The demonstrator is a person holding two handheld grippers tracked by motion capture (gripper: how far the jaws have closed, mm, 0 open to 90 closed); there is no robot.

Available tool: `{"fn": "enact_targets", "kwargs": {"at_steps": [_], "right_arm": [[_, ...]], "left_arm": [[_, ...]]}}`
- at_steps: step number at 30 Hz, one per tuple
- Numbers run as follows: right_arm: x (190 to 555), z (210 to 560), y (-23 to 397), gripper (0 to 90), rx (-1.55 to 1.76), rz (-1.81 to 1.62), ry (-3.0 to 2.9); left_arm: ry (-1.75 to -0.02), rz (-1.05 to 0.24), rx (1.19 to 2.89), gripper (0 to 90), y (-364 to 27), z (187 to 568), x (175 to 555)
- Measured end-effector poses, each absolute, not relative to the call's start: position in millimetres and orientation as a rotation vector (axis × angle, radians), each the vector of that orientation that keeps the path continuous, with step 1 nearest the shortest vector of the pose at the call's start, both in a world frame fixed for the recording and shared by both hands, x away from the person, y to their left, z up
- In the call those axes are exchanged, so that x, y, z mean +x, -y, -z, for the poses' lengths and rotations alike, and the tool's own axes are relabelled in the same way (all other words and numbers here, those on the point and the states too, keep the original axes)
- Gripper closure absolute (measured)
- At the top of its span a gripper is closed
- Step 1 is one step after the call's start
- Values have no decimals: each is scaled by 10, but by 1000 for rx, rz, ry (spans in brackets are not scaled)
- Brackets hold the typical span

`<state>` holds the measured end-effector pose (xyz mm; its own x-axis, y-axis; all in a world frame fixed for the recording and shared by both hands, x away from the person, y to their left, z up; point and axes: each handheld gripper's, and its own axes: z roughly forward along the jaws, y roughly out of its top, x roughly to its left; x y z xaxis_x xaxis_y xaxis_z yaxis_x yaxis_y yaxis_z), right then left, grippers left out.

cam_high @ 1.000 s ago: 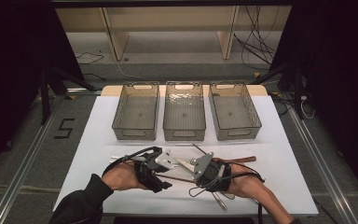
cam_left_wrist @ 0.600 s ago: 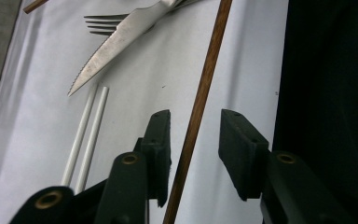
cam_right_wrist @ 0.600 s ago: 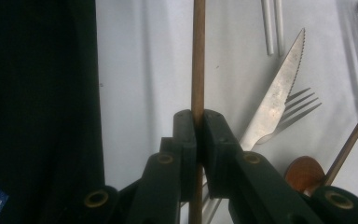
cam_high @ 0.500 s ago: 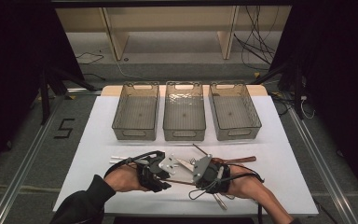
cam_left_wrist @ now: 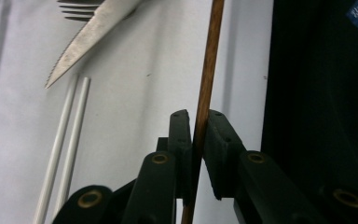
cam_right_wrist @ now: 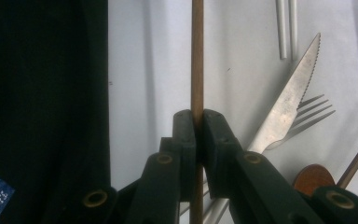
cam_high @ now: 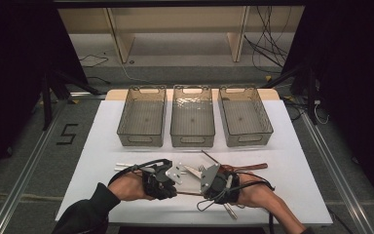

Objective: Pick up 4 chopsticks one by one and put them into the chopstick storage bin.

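Wooden and thin, the brown chopstick (cam_left_wrist: 208, 70) runs off the top of the left gripper view, its ends hidden. Beside the chopstick on the white desk (cam_high: 102, 146) lie a serrated knife (cam_left_wrist: 91, 37), a fork (cam_right_wrist: 314, 112) and two white sticks (cam_left_wrist: 65, 144). The left gripper (cam_left_wrist: 198, 126) has just been closing and now clamps the chopstick; the right gripper (cam_right_wrist: 196, 122) clenches it too.

**Left jaws close on the stick**

The left gripper (cam_left_wrist: 195, 122) has just been closing its two black jaws — a second ago they stand apart, now they pinch the thin brown wooden chopstick (cam_left_wrist: 208, 70) between them. In the high view the left hand (cam_high: 135, 185) sits slightly nearer the right gripper (cam_high: 205, 179) than before — a small shift only.
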<state>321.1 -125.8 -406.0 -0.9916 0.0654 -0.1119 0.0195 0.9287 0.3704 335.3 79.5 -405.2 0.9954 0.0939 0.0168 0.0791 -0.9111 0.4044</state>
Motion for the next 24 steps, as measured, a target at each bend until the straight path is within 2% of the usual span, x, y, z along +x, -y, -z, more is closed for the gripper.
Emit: {"fn": "enact_targets", "kwargs": {"at_steps": [5, 15, 24], "right_arm": [[3230, 4046, 1301, 804, 98, -583, -2966], [3348, 3903, 1614, 494, 391, -778, -2831], [3508, 3964, 1996, 380, 791, -828, -2696]], "left_arm": [[-90, -34, 2713, 844, -786, 4042, 3321], [-216, -85, 2693, 847, -947, 4002, 3434], [-407, -136, 2609, 847, -1099, 3979, 3546]]}}
